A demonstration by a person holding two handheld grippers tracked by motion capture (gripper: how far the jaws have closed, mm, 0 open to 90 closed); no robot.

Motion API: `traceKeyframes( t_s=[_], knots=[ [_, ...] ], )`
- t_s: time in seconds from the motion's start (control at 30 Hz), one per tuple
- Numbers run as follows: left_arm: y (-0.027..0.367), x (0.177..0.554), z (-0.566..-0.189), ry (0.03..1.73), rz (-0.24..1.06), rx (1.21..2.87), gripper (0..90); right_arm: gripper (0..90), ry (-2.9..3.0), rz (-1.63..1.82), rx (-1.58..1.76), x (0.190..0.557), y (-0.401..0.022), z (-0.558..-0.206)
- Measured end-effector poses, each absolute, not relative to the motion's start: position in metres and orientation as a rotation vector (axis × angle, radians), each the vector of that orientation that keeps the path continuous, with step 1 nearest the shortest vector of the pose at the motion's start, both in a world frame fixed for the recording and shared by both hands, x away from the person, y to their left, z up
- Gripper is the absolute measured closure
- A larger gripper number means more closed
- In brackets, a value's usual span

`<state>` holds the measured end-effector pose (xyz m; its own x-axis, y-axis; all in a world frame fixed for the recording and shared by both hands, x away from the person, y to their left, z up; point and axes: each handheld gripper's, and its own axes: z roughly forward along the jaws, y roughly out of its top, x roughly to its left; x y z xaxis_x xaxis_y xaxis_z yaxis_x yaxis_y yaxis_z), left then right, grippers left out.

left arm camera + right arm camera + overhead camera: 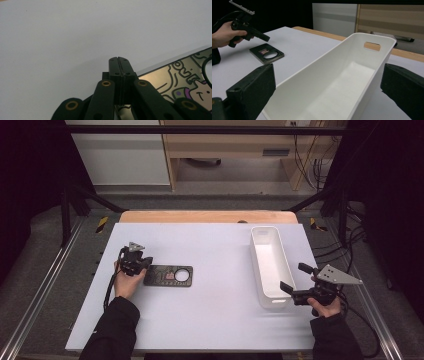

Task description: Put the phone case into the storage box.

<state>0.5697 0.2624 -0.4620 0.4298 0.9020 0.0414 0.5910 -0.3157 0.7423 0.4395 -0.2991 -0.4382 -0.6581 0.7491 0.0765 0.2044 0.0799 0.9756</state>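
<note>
My left gripper (pixel 141 265), jaws together, rests at the dark plate's (pixel 169 276) nine-o'clock edge; right gripper (pixel 296 282), jaws apart, straddles the white bin (pixel 270 265); next, reopening to grasp.

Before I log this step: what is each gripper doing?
Left gripper: jaws shut, holding nothing, by the black patterned plate.
Right gripper: jaws open, at the white bin.

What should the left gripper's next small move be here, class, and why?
Probably reopen and lower over the edge of the flat dark rectangular plate with cartoon print and a round hole. The left gripper has its jaws shut with nothing between them, tips just past the plate's edge. The right gripper stands open around the end of the long white plastic bin.
</note>
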Motion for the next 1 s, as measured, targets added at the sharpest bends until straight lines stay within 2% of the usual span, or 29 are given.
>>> traceKeyframes(
  t_s=[1.0],
  knots=[
    [0.2581, 0.5755, -0.4673, 1.237, 0.554, 2.098, 89.4, 0.4, 1.915, 1.613, 0.942, 0.4396, -0.2993, -0.438]
  ],
)
